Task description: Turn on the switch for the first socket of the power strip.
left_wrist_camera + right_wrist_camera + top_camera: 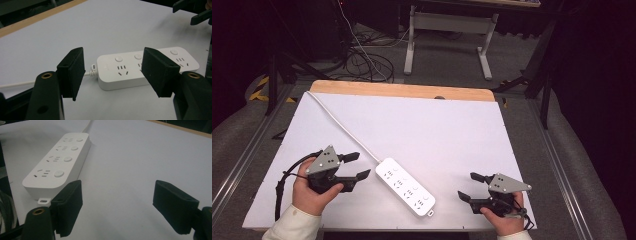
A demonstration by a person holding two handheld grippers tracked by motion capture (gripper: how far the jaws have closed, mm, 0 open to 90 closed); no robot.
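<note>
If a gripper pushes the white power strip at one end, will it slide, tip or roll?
The power strip lies flat and low on the smooth white table, so it would probably slide, not tip. Its boxy shape should not roll. The cord at its far end may drag and turn it slightly.

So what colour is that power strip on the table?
White, power strip, clearest in the right gripper view.

A white sheet [427, 120] is laid over a table whose wooden far edge [402, 90] is left bare. Beyond it, a grey carpeted floor [447, 62] is crossed by loose cables [364, 62], and a white-legged desk frame [449, 30] is set against dark, dimly lit surroundings.
</note>
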